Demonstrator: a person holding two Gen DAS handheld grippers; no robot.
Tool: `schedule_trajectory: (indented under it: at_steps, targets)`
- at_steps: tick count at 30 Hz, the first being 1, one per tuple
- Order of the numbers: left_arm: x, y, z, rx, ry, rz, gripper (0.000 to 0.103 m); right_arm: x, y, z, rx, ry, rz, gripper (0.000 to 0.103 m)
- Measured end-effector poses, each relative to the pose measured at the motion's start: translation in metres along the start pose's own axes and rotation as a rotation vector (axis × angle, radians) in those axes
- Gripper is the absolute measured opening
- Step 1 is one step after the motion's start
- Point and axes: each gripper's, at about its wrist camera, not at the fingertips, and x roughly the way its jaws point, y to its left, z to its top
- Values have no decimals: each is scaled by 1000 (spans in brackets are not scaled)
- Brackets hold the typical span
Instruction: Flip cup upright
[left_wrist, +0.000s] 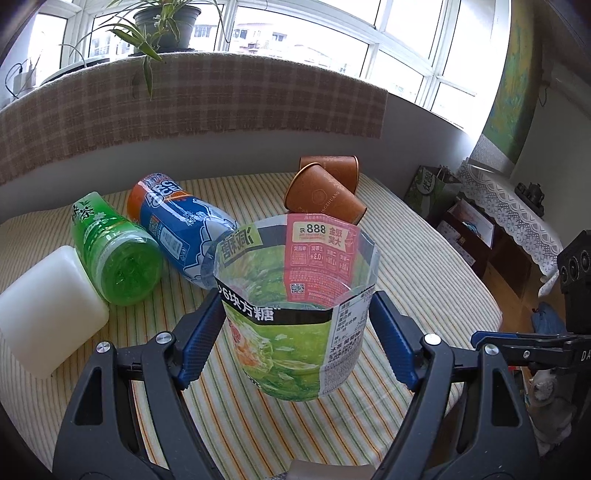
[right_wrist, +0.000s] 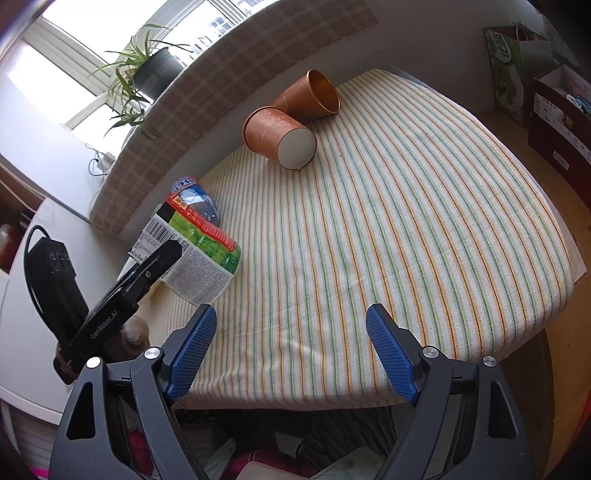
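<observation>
A clear plastic cup with a green and red label (left_wrist: 295, 306) stands mouth up between the fingers of my left gripper (left_wrist: 295, 336), held just above the striped cloth (left_wrist: 406, 266). The blue pads (left_wrist: 201, 339) press on its sides. In the right wrist view the same cup (right_wrist: 195, 251) shows at the left with the left gripper's finger across it. Two copper paper cups lie on their sides at the far end, one (right_wrist: 277, 134) with its white base toward me, one (right_wrist: 310, 96) with its mouth showing. My right gripper (right_wrist: 291, 354) is open and empty over the table's near edge.
A green bottle (left_wrist: 114, 247), a blue-labelled bottle (left_wrist: 177, 225) and a white plastic container (left_wrist: 44, 310) lie left of the held cup. A checked cloth covers the window ledge (left_wrist: 184, 103) behind, with a potted plant (left_wrist: 162, 26). Boxes and a bag stand at the right (right_wrist: 546, 92).
</observation>
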Motion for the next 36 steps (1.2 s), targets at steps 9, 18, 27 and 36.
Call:
schedule_trajectory:
  at_steps: [9,18,27,36]
  targets:
    - [5,-3,-7,-9,33,-22,84,-1,0,-2,-1,0,-6,83]
    - [6,-2,-14,-22,68,-53,88,-3,4,-3,-17,-8,-8,83]
    - [-2,6,-27,-34,85,-40,90,-6,14,-6,-58,-35,-27,83]
    - [-39,28,-37,-63,16,56,90,-11,42,-11,-175,-125,-70,83]
